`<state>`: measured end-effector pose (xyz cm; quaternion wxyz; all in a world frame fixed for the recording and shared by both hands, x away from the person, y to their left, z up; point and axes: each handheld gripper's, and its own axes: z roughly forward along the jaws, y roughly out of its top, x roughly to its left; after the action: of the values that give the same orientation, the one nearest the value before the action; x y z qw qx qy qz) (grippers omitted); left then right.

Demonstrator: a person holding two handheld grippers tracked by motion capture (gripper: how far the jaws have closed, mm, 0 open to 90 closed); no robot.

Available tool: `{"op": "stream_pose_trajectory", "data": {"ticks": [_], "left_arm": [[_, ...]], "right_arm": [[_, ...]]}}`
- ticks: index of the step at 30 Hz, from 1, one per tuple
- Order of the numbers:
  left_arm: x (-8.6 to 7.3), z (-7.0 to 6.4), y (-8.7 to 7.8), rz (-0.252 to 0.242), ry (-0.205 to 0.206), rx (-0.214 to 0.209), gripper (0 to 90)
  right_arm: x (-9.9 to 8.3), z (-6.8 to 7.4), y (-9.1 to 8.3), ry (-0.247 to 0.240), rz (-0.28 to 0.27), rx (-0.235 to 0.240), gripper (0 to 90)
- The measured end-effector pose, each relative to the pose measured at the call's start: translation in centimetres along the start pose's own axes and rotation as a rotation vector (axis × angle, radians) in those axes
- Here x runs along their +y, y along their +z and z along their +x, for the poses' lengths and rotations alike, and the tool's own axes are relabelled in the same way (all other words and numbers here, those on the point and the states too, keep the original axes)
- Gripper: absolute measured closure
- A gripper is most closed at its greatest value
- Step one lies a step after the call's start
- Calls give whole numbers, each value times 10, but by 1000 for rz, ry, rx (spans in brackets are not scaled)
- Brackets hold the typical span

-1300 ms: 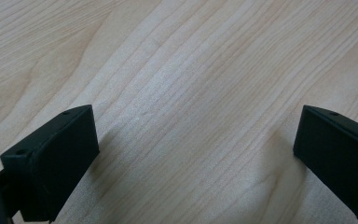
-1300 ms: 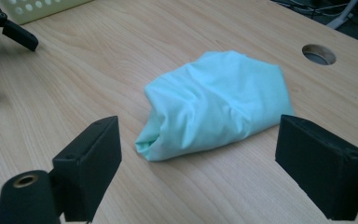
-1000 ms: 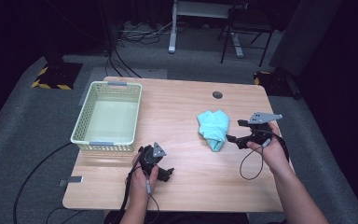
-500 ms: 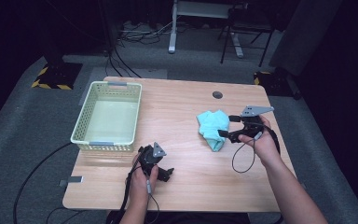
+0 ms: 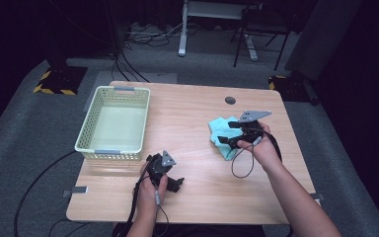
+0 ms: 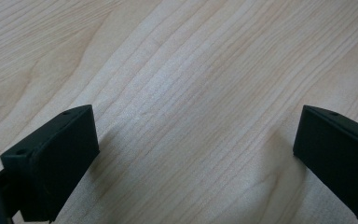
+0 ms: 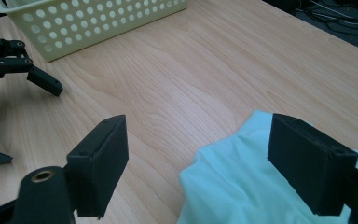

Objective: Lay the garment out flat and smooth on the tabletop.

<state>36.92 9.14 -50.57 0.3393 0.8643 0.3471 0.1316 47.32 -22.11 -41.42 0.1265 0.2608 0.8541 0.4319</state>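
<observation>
A crumpled light blue cloth (image 5: 219, 129) lies on the right half of the wooden table (image 5: 187, 111). My right gripper (image 5: 226, 134) stands open at the cloth's right side, its jaws reaching over the fabric. In the right gripper view the cloth (image 7: 242, 186) lies low between the jaws of the right gripper (image 7: 205, 158), bunched against the right jaw. My left gripper (image 5: 171, 174) rests near the table's front edge, open, with nothing between its fingers. The left gripper (image 6: 191, 158) has bare wood between its widely spread jaws.
A pale yellow perforated basket (image 5: 90, 129) stands empty at the table's left, also seen as the basket (image 7: 88, 23) in the right gripper view. A dark round cable hole (image 5: 230, 100) sits near the far edge. Bare wood (image 7: 182, 74) lies between basket and cloth.
My right gripper has moved left and forward until its open jaws reach over the cloth. The left gripper and the cloth have stayed where they were.
</observation>
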Motion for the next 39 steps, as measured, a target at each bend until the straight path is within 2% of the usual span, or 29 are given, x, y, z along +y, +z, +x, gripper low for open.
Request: {"op": "stream_pose_trajectory", "data": {"ticks": [11,12,13,14,15,17,20,23,25,27,28,29,30,31,32,33,38,39], "left_arm": [[0,0,0,0,0,0,1],[0,0,0,0,0,0,1],[0,0,0,0,0,0,1],[0,0,0,0,0,0,1],[0,0,0,0,0,0,1],[0,0,0,0,0,0,1],[0,0,0,0,0,0,1],[0,0,0,0,0,0,1],[0,0,0,1,-1,0,1],[0,0,0,0,0,0,1],[0,0,0,0,0,0,1],[0,0,0,0,0,0,1],[0,0,0,0,0,0,1],[0,0,0,1,-1,0,1],[0,0,0,0,0,0,1],[0,0,0,0,0,0,2],[0,0,0,1,-1,1,1],[0,0,0,0,0,0,1]], "right_arm": [[-1,5,33,-50,76,-39,275],[-1,5,36,-56,82,-37,317],[-1,5,36,-56,82,-37,317],[-2,5,42,-62,111,-20,368],[-3,5,45,-71,126,-28,372],[-4,6,51,-106,161,-32,441],[-6,9,60,-154,220,-44,471],[-8,12,68,-189,251,-63,501],[-9,13,72,-173,306,-85,501],[-9,13,74,-182,319,-93,503],[-10,13,76,-184,323,-94,541],[-11,12,77,-190,327,-110,679],[-11,12,77,-190,327,-110,679],[-10,11,75,-180,309,-116,822],[-10,11,75,-180,309,-116,822],[-9,9,70,-160,282,-112,871],[-6,6,58,-140,233,-108,878],[-4,3,49,-115,196,-105,878]]}}
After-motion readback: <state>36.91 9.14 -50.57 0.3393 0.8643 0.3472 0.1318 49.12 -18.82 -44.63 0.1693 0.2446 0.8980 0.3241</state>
